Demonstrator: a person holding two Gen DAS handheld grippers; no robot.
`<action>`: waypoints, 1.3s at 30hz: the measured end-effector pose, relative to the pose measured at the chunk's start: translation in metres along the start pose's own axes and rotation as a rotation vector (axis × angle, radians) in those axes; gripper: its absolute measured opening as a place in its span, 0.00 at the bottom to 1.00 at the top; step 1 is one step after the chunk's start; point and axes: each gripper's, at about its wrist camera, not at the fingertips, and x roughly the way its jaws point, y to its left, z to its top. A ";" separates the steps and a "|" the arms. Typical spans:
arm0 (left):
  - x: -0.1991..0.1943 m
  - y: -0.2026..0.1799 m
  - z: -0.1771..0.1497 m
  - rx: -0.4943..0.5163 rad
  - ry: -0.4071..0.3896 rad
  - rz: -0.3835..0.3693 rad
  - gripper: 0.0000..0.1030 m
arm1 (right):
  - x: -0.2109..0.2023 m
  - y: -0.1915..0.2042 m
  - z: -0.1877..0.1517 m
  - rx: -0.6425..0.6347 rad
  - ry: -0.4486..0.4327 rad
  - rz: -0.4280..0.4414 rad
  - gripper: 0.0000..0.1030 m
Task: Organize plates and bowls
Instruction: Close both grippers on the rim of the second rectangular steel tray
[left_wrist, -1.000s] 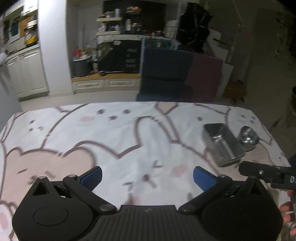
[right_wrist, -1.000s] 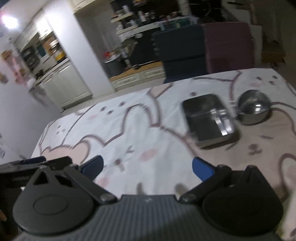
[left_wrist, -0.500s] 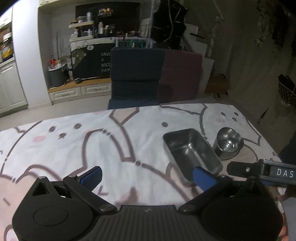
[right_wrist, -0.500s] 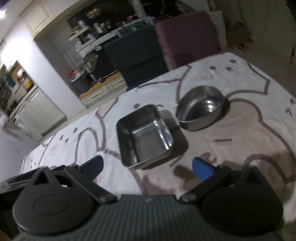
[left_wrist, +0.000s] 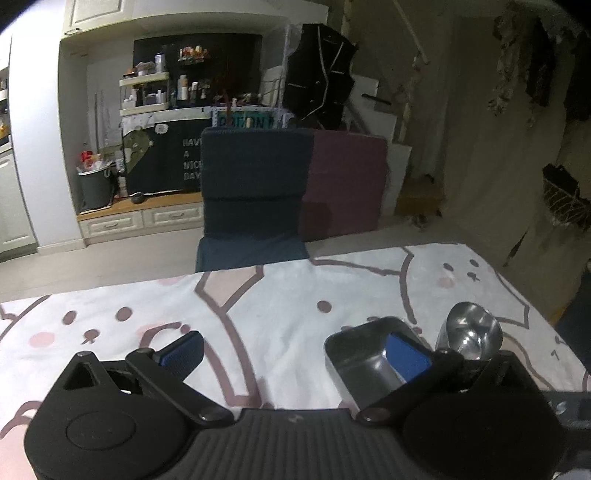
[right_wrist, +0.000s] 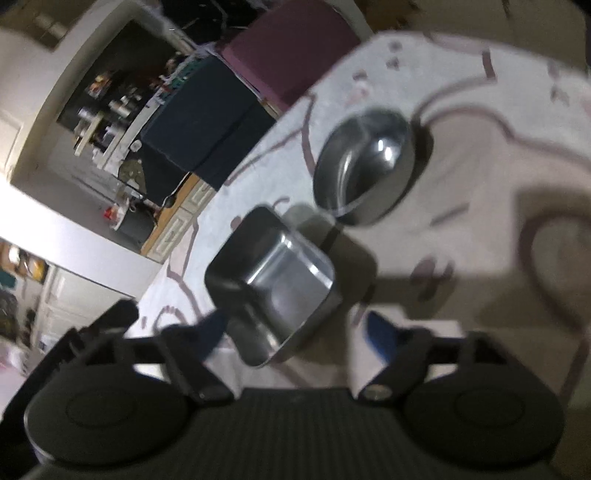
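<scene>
A rectangular steel tray (right_wrist: 273, 284) and a round steel bowl (right_wrist: 365, 166) stand side by side, apart, on the bunny-print tablecloth (right_wrist: 480, 229). My right gripper (right_wrist: 295, 332) is tilted, and its jaws are closing with the tray's near corner between them. The right pad (right_wrist: 380, 336) is still clear of the tray wall. In the left wrist view my left gripper (left_wrist: 295, 354) is open. Its right fingertip (left_wrist: 406, 356) hangs over the tray (left_wrist: 354, 358), with the bowl (left_wrist: 472, 332) just right of it.
The table's far edge (left_wrist: 258, 273) meets a dark blue and maroon chair back (left_wrist: 258, 192). Its right edge (left_wrist: 535, 306) runs close to the bowl. A black part of the other gripper (left_wrist: 569, 406) shows low right. Cabinets and shelves stand further back.
Both grippers have come nearer the dishes, which now sit larger and lower in view. The right view has rolled, its jaws have narrowed, and the tray's corner now lies between them.
</scene>
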 end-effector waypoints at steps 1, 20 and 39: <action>0.002 0.001 -0.001 -0.002 -0.003 -0.010 1.00 | 0.005 -0.001 -0.002 0.032 0.015 0.005 0.66; 0.021 -0.002 -0.012 -0.007 0.022 -0.091 1.00 | 0.024 0.005 -0.004 -0.054 0.040 -0.042 0.15; 0.056 -0.023 -0.024 0.008 0.169 -0.166 0.40 | 0.015 -0.005 0.031 -0.302 0.025 -0.088 0.04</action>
